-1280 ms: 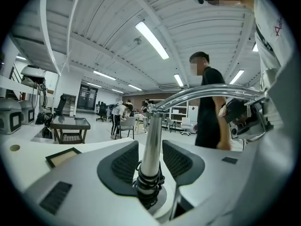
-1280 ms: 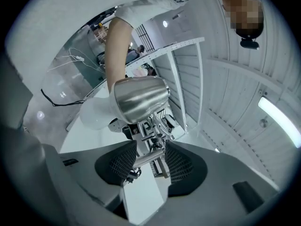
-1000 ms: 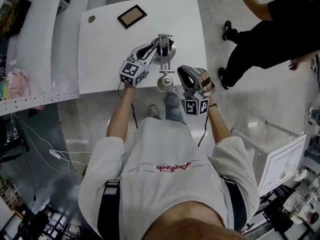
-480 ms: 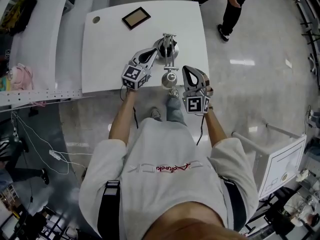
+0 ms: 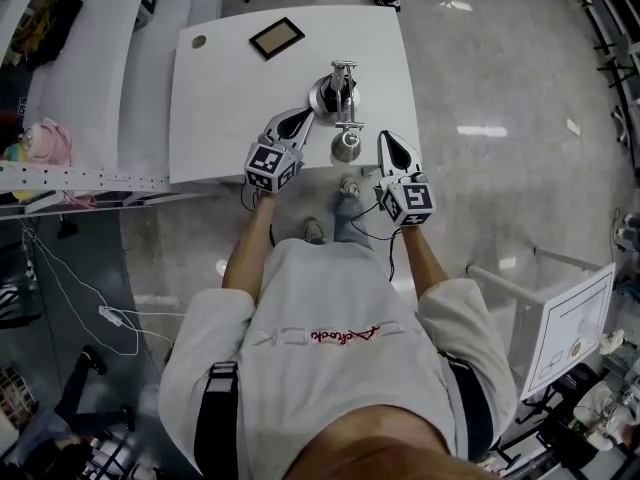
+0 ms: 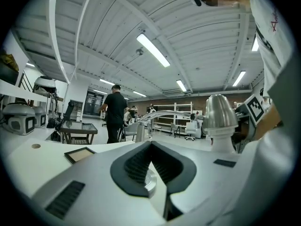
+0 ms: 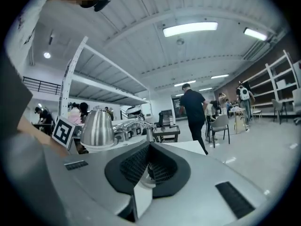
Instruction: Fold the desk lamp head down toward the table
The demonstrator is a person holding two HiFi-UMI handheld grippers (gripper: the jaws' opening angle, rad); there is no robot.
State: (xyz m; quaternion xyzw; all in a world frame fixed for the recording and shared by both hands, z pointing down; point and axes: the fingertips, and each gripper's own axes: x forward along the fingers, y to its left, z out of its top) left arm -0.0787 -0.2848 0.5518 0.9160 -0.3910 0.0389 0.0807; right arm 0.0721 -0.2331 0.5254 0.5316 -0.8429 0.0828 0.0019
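Silver lamp head (image 5: 346, 146), white table (image 5: 225, 88), seemingly tan frame (image 5: 277, 37).

The right gripper (image 7: 149, 147) has its jaws pressed together with nothing between them. Past them, on the left, is the silver lamp head (image 7: 97, 126). Its arm (image 7: 130, 124) runs rightward above the white bench (image 7: 189, 146). A person (image 7: 193, 114) in black is beyond.

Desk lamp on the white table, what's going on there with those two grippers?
A person stands at the white table with a gripper in each hand, facing the desk lamp. The left gripper and right gripper sit either side of it, with the lamp head near the table's front edge. Both have their jaws shut on nothing, so neither holds the lamp right now.
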